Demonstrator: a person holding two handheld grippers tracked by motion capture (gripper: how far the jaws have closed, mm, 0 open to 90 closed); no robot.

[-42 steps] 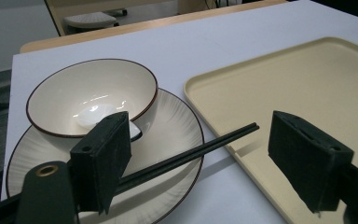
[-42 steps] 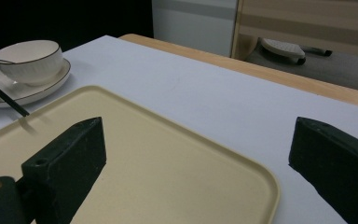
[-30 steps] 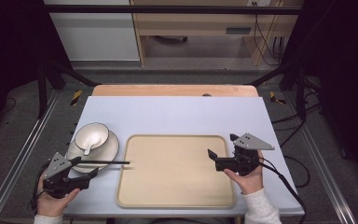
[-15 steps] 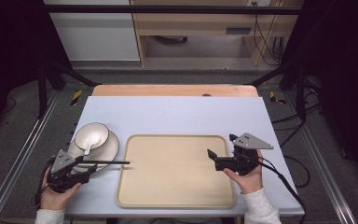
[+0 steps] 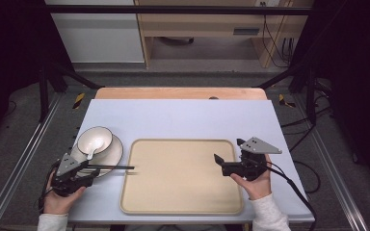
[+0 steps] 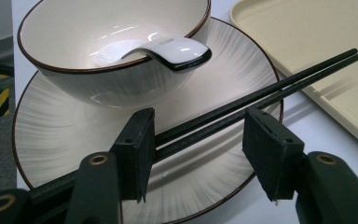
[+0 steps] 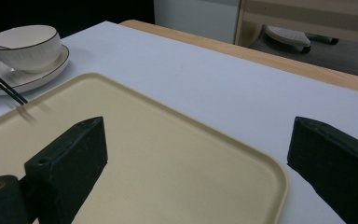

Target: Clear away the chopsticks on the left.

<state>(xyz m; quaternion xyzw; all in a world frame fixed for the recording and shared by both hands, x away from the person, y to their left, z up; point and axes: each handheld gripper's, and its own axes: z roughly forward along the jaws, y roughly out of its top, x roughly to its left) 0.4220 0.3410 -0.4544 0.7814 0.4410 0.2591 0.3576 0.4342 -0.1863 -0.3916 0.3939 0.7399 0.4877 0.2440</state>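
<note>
A white bowl [image 5: 95, 138] with a white spoon [image 5: 90, 149] in it stands on a ribbed plate [image 5: 114, 153] at the table's left. Two black chopsticks [image 5: 115, 167] lie across the plate's near rim, their tips over the left edge of the beige tray [image 5: 178, 192]. My left gripper [image 5: 95, 170] is open over the plate [image 6: 65, 140], and the chopsticks [image 6: 284, 84] run between its jaws, close against the left one. The bowl [image 6: 112, 79] and spoon [image 6: 168, 49] sit just beyond. My right gripper [image 5: 227, 151] is open above the tray's right part [image 7: 144, 154], holding nothing.
The pale blue table top [image 5: 183, 120] has a wooden strip [image 5: 178, 93] along its far edge. Metal frame rails run down both sides. A shelf unit and cables stand on the floor beyond. The bowl [image 7: 25, 44] and chopstick tips [image 7: 4, 88] lie far left in the right gripper view.
My left gripper has crept a little forward and right toward the plate along the chopsticks. The chopsticks, bowl and right gripper have stayed where they were.
</note>
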